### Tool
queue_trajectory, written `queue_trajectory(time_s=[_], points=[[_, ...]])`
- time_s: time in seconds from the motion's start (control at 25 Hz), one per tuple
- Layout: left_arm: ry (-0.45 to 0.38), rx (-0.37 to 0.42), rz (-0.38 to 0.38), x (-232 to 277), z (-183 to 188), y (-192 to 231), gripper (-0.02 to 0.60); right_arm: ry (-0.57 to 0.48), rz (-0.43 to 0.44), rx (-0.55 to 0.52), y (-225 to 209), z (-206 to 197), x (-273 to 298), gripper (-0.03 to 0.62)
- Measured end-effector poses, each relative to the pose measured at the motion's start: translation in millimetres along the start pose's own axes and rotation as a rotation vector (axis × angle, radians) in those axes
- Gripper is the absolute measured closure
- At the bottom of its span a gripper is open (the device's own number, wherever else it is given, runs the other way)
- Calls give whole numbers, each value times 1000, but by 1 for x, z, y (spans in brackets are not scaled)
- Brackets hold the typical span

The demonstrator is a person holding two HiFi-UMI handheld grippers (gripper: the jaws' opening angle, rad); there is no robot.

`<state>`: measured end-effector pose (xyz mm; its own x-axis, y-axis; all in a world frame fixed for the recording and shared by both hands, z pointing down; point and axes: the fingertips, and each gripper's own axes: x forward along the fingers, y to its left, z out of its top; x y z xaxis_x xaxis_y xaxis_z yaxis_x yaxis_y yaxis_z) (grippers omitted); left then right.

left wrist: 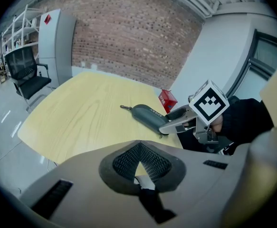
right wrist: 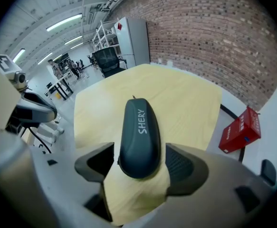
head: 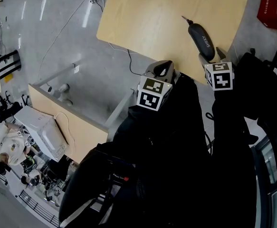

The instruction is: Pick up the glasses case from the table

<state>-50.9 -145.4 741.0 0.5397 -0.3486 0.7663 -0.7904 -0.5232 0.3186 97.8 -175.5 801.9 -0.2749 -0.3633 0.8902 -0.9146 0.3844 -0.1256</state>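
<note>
on the table, near its right front edge: the glasses case (head: 198, 36) lies flat on the pale wood table (head: 148, 18), long axis running away from the person, its small zip pull at the far end.
case look: dark grey, rounded, pale lettering along its top.
right gripper (head: 212, 56): tilted steeply down over the near end of the case, jaws spread wide.
case against right fingers (right wrist: 183, 165): the near rounded end sits between the two pads; one pad stands just beside each long side and neither presses in. bare wood shows under the pads and in front of the case's end.
reach of the case: most of its length runs out past the fingertips toward the middle of the table.
left gripper (head: 163, 70): held off the table's front edge, well apart from the case; its pads are closed together with nothing between them.
left gripper view: case and right gripper show side by side at the table's right part.
off the table: a red box (head: 273, 6) stands on the floor past the right edge.
</note>
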Motion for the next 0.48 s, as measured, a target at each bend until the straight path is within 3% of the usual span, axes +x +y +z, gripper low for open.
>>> queue_trajectory(time_s=[0.48], points=[[7, -11, 5, 1, -2, -1, 581, 60, 12, -32, 1, -13, 20, 260]])
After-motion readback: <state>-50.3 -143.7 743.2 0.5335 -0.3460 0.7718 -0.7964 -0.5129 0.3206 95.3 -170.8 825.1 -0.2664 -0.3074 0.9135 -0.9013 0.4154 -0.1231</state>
